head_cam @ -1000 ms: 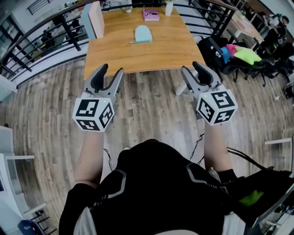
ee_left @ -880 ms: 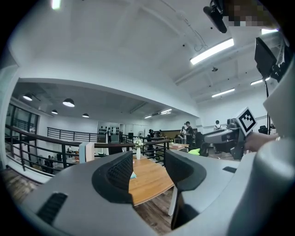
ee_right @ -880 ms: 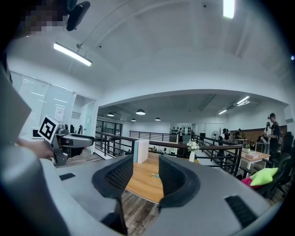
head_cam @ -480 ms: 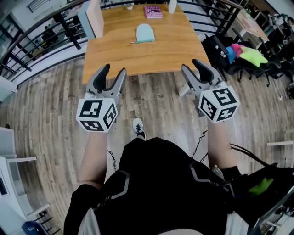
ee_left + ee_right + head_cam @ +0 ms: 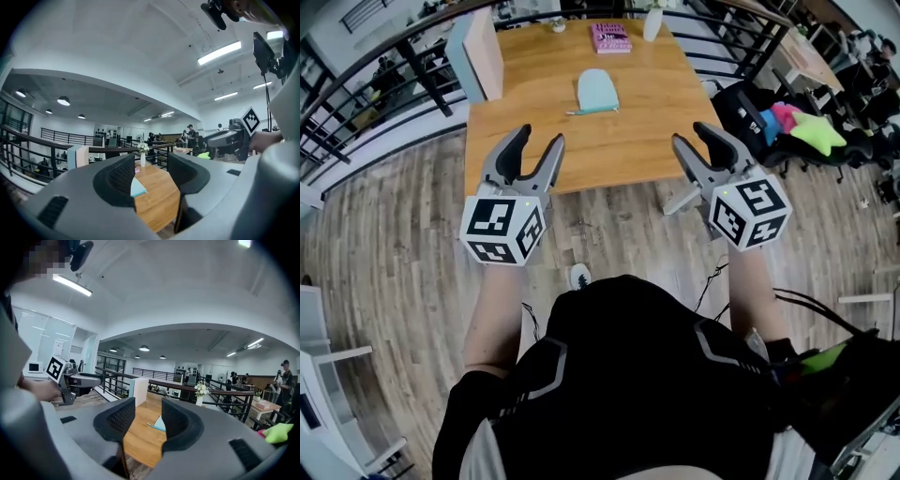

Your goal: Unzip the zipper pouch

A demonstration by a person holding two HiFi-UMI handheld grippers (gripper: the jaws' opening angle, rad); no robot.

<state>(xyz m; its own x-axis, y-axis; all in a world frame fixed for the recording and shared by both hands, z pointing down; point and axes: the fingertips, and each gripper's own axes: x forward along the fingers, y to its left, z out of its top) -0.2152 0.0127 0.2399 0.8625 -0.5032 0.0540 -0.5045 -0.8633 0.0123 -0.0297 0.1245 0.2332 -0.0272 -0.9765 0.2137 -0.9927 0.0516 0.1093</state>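
Pouch (image 5: 596,90) lies flat on the table (image 5: 666,103) at 12 o'clock from you, long axis 12-to-6. Its zipper edge is on the near side, running 9-to-3, and the pull seems to stick out toward 9. Your left gripper (image 5: 538,138) and right gripper (image 5: 694,137) hover by the table's near edge, jaws apart with nothing between them. The pouch is at 1 o'clock from the left, 11 from the right, and the left looks nearer.
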